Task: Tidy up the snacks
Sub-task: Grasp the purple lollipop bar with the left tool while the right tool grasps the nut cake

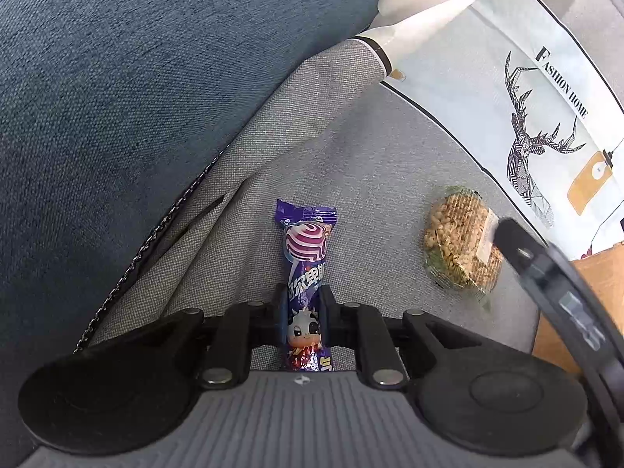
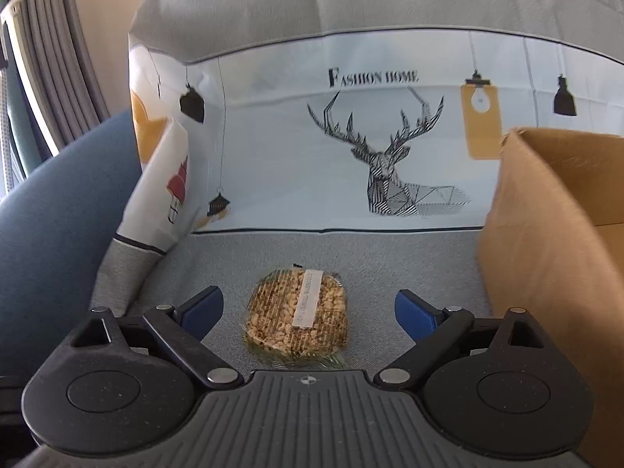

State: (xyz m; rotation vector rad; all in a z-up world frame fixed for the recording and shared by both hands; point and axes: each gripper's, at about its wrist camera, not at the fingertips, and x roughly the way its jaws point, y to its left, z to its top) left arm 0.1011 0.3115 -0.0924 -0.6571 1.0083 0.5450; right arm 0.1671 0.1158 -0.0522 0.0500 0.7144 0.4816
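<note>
Left gripper (image 1: 303, 304) pinches 1 purple lollipop packet (image 1: 306, 269) lying on the grey sofa cover (image 1: 351, 148). Right gripper (image 2: 308, 312) is spread wide, pads clear of 1 peanut brittle pack (image 2: 298, 314) btwn them. 2 snacks total. Only the right view shows the cardboard box (image 2: 546, 234) wall fully, plus curtains (image 2: 58, 78); only the left view shows the lollipop.

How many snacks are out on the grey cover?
2. The purple lollipop is pinched in the left tongs. The peanut cake lies flat between the open right tongs, untouched. The cardboard box may hide more.
</note>
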